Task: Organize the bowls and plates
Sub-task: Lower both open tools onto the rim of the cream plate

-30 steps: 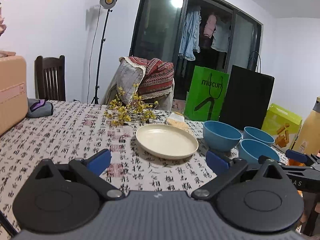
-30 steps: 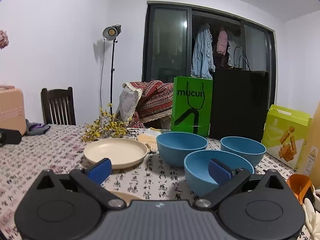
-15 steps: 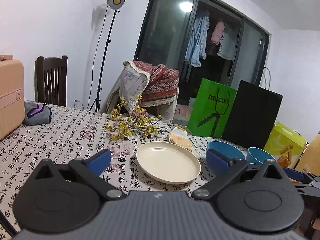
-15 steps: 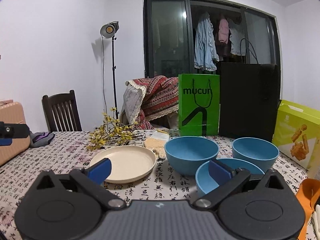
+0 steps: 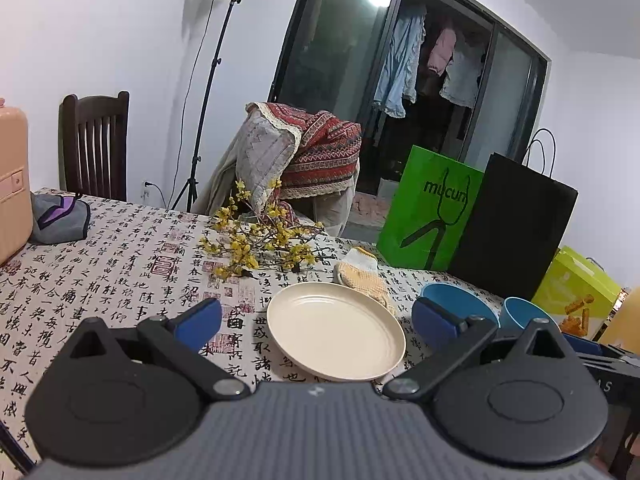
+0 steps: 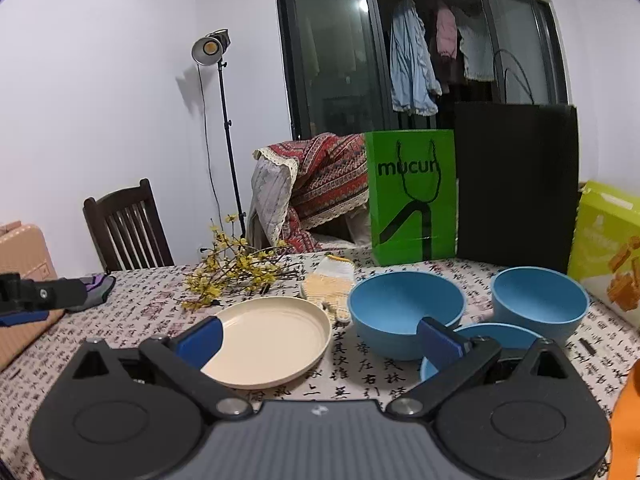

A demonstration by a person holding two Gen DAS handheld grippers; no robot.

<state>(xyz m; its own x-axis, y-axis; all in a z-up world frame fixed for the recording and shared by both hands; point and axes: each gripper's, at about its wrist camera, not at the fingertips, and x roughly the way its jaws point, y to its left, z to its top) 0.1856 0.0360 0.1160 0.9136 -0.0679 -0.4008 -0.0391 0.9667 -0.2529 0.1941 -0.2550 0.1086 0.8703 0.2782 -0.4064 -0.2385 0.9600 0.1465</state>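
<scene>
Left tool: mine, spread wide with nothing between its blue pads, held above the table.
Right tool: mine too, released and empty, its two blue pads well apart.
Cream plate: lies flat on the table straight ahead of my left tool, framed between its pads; from my right tool it sits ahead and to the left, partly behind the left pad.
Large blue bowl: upright on the table just ahead of my right tool, to the right of the plate and not touching it.
Near blue bowl: closest to my right tool, partly hidden behind its right pad, just beside the large bowl; whether they touch I cannot tell.
Far blue bowl: ahead and to the right of my right tool, upright, apart from the large bowl.
Bowls from the left tool: two show ahead to its right, beyond the right pad; the third is hidden.
Knit glove: on the table beyond the plate, at its far rim.
Yellow flower sprig: lying ahead and left of the plate.
Green bag: standing at the far edge of the table behind the bowls, black bag beside it.
Other tool: my left one shows at the left edge of the right view, well apart from the dishes.
</scene>
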